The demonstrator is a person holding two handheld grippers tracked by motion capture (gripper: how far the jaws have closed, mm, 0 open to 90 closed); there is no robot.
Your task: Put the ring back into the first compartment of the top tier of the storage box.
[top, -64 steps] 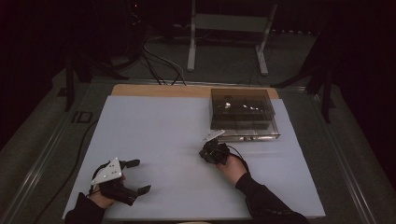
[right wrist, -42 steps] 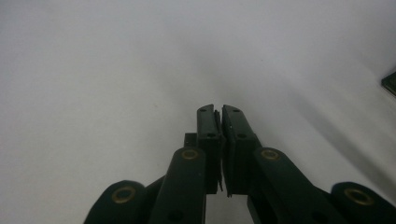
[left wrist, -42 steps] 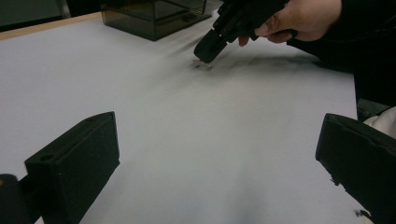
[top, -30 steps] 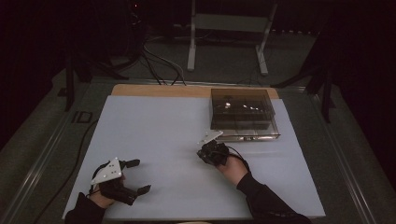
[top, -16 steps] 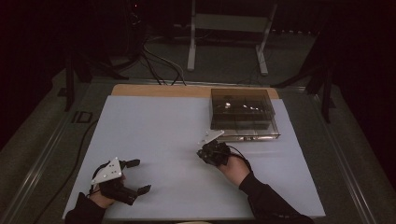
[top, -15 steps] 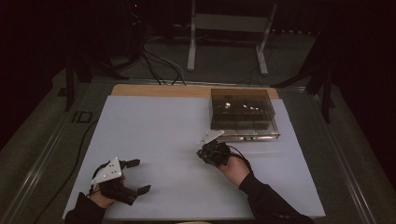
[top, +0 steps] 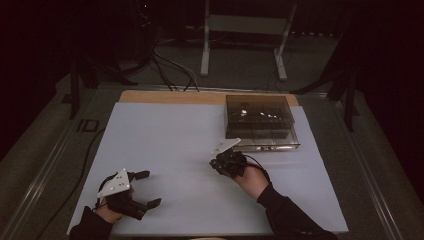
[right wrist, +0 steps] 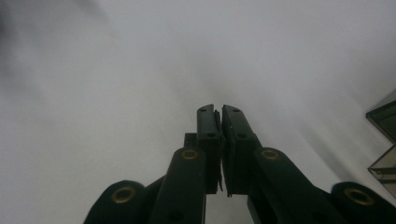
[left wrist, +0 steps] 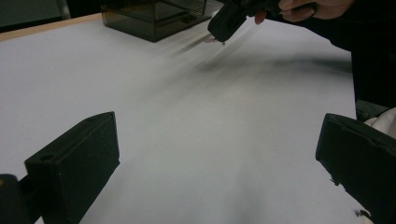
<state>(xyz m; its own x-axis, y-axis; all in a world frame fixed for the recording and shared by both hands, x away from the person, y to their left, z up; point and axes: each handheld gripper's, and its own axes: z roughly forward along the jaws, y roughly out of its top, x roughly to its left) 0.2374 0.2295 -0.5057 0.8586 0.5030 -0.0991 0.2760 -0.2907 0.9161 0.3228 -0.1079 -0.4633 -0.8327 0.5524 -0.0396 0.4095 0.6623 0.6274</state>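
Smoked, translucent plastic forms the lidded rectangular storage box [top: 260,122] standing on the white-covered desk [top: 165,145], just beyond and to the outer side of the right gripper's [top: 221,162] fingers; in the right gripper view one corner of it [right wrist: 384,140] sits off to the side of the fingertips. Those fingers [right wrist: 232,140] are pressed together, with what looks like a thin sliver of something caught between the pads; it is too small to identify. The left gripper [top: 145,189] rests low near the desk's near corner, well apart from the box, its fingers [left wrist: 74,163] spread wide with nothing between them. In the left gripper view a small pale item shows at the tip of the right gripper [left wrist: 226,18], blurred. Judgement: the pinch is narrow and at the very tips, so any held piece could slip or twist out if the hand tilts or jolts. A swing toward the box could also knock its near wall and shift it on the smooth sheet, since no second gripper steadies it.
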